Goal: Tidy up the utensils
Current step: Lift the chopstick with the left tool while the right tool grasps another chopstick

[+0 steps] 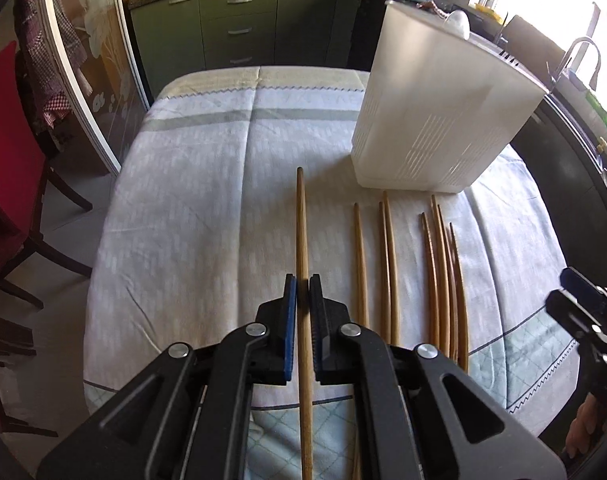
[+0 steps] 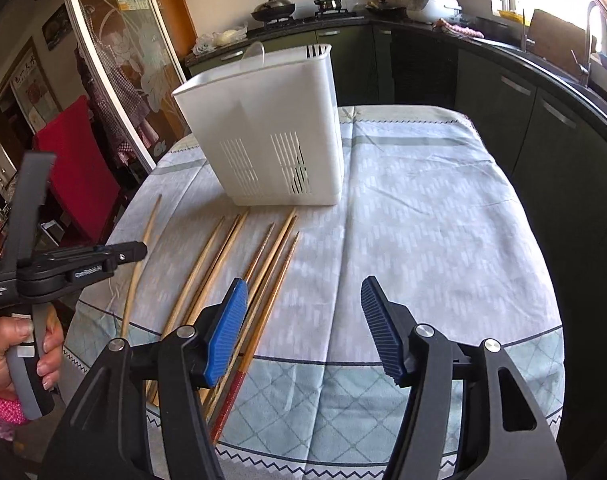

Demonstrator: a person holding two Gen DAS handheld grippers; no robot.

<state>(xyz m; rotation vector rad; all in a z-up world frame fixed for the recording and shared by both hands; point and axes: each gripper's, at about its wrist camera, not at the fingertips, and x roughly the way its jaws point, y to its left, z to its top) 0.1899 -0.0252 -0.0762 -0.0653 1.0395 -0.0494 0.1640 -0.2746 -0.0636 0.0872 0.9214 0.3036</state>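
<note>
Wooden chopstick [image 1: 303, 240] clamped in left gripper [image 1: 302, 292] jaws, long axis along them, pointing at white utensil holder [image 1: 435, 120] ahead-right. Right gripper [image 2: 303, 320] jaws half open, empty, over remaining chopsticks [image 2: 263, 264] on table [image 2: 423, 220].

No readable text anywhere. Small white lettering on black body of left tongs [image 2: 133, 251], right-wrist view: too blurred to make out. Poster [image 2: 33, 92] with dark characters on far wall: illegible.
</note>
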